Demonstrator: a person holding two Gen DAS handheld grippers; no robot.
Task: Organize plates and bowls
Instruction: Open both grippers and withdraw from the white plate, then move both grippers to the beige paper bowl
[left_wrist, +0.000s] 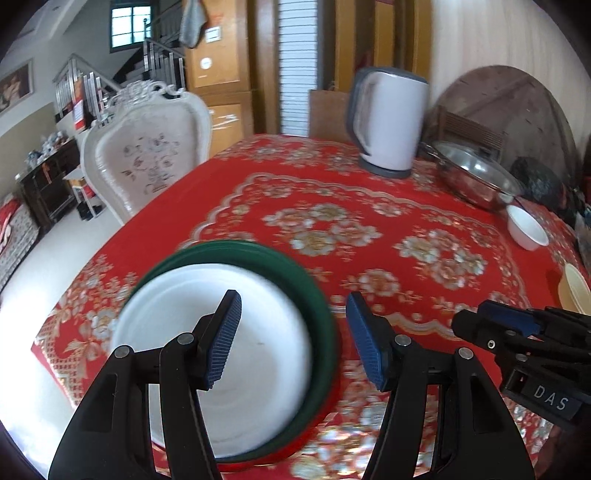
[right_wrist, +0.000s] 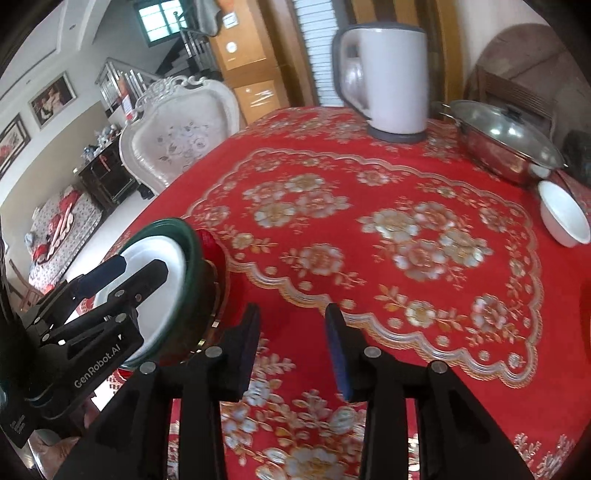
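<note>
A white plate (left_wrist: 266, 325) lies in a dark green plate (left_wrist: 295, 273) near the table's left edge. In the right wrist view the white plate (right_wrist: 155, 258) and green rim (right_wrist: 188, 251) show a red plate's edge (right_wrist: 208, 242) under them. My left gripper (left_wrist: 295, 339) hovers open over this stack's right side, with nothing pressed between its pads. My right gripper (right_wrist: 293, 350) stands open over bare tablecloth just right of the stack, holding nothing. A white bowl (left_wrist: 526, 229) (right_wrist: 563, 218) sits far right, and a cream bowl (left_wrist: 576, 291) at the right edge.
The table has a red flowered cloth (left_wrist: 332, 192). A white kettle (left_wrist: 388, 125) (right_wrist: 388, 77) stands at the back, a lidded steel pan (left_wrist: 476, 177) (right_wrist: 506, 140) to its right. A white carved chair (left_wrist: 147, 147) stands beyond the left edge.
</note>
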